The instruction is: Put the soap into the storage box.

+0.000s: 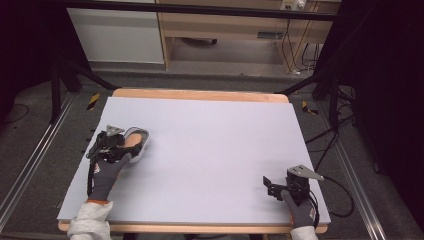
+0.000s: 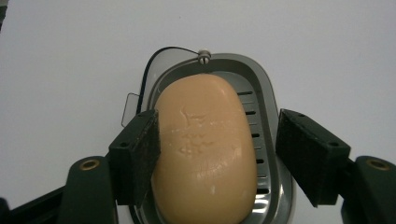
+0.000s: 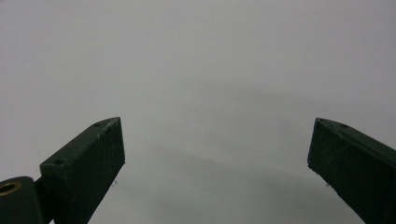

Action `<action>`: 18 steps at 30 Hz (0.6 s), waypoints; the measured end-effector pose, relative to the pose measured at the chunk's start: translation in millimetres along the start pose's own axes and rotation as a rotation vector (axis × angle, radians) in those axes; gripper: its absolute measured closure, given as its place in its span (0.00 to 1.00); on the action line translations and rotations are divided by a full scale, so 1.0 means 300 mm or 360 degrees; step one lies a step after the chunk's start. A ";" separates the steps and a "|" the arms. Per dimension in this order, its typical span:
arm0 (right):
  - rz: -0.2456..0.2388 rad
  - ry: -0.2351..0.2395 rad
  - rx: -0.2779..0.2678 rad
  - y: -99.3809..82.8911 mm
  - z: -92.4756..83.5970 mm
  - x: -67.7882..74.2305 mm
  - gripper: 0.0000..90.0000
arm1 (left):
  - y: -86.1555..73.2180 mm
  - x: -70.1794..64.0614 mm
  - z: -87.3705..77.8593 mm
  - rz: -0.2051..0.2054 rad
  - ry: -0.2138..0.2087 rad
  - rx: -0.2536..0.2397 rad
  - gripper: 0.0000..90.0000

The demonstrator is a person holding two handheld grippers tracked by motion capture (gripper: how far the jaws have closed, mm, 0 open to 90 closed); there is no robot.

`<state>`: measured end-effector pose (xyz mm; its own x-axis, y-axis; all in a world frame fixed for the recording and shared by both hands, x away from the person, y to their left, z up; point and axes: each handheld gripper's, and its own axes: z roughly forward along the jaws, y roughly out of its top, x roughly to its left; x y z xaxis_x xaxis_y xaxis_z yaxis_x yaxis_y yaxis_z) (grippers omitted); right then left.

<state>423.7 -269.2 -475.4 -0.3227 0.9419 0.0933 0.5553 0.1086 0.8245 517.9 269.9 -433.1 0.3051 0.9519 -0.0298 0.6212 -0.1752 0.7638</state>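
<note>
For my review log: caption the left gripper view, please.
Open hand-held gripper straddling an orange soap bar in its metal dish.

The soap [image 2: 205, 149] bears an embossed mark, unreadable.

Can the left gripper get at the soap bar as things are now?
Probably yes. The left gripper is open around the soap bar in its dish; one jaw looks against it, the other stands apart, nothing between.

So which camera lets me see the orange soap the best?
The left gripper view. There the soap is big and close, lying in its metal soap dish between the open left gripper, with marks pressed into its top. The high view shows it small and far away. The right gripper view looks at bare table.
</note>
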 end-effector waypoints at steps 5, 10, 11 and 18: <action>0.0003 0.0001 0.0001 0.000 -0.001 0.000 0.05 | 0.000 0.004 -0.004 -0.0022 -0.0010 -0.0017 0.33; 0.0005 0.0002 -0.0002 0.000 -0.002 0.000 0.05 | 0.009 -0.005 -0.022 -0.0010 -0.0023 -0.0048 0.32; 0.0005 0.0002 -0.0002 0.000 -0.002 0.000 0.05 | 0.009 -0.005 -0.022 -0.0010 -0.0023 -0.0048 0.32; -0.0003 -0.0009 -0.0002 -0.002 0.001 -0.007 0.05 | 0.024 -0.037 -0.067 -0.0003 -0.0082 -0.0131 0.32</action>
<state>424.3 -271.2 -476.2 -0.3192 0.9435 0.0884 0.5539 0.1101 0.8253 504.5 263.1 -414.5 0.3419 0.9377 -0.0627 0.5609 -0.1501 0.8142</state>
